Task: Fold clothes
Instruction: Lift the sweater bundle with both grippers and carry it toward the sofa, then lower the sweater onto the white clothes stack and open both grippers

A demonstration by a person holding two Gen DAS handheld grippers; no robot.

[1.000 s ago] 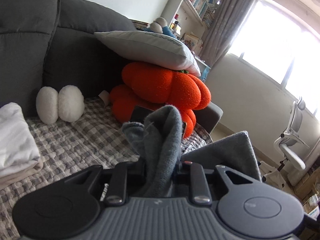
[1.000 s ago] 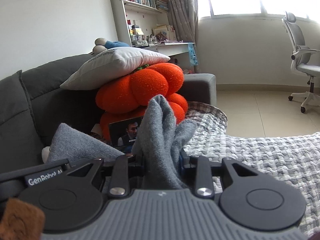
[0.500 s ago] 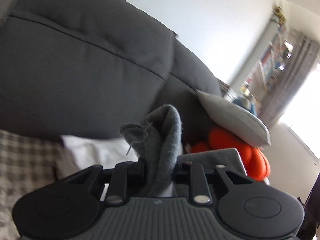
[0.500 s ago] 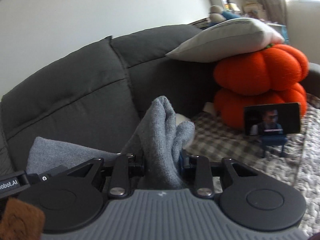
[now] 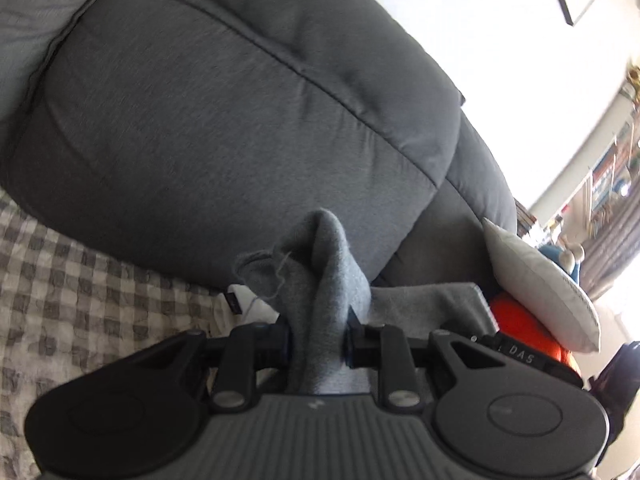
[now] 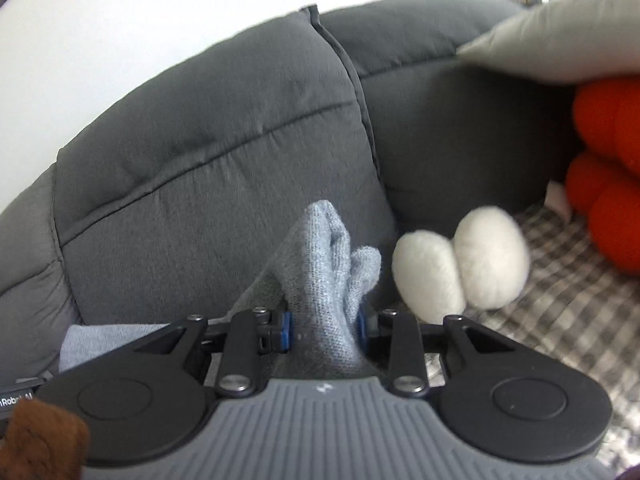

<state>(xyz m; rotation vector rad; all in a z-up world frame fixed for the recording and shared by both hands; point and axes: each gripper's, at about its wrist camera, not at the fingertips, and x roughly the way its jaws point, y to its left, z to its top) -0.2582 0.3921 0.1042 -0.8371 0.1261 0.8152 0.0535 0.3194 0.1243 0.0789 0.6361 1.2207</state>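
A grey knitted garment [image 5: 320, 280] is bunched between the jaws of my left gripper [image 5: 318, 338], which is shut on it; a flat stretch of the same cloth [image 5: 432, 300] runs off to the right. In the right wrist view my right gripper [image 6: 324, 330] is shut on another bunch of the grey garment [image 6: 326, 264], with more of its cloth [image 6: 104, 340] trailing left. Both grippers face the dark grey sofa back [image 5: 240, 120]. A bit of white cloth [image 5: 248, 300] peeks out just beyond the left gripper.
A grey checked blanket [image 5: 80, 292] covers the sofa seat. A white two-lobed plush [image 6: 460, 264] lies on the checked blanket [image 6: 560, 300] right of my right gripper. An orange plush [image 6: 604, 184] sits under a light grey pillow [image 6: 560, 40] at the far right.
Both grippers have swung left with the grey garment still in them, from facing the orange plush and window to facing the sofa back. The left view has also rolled.
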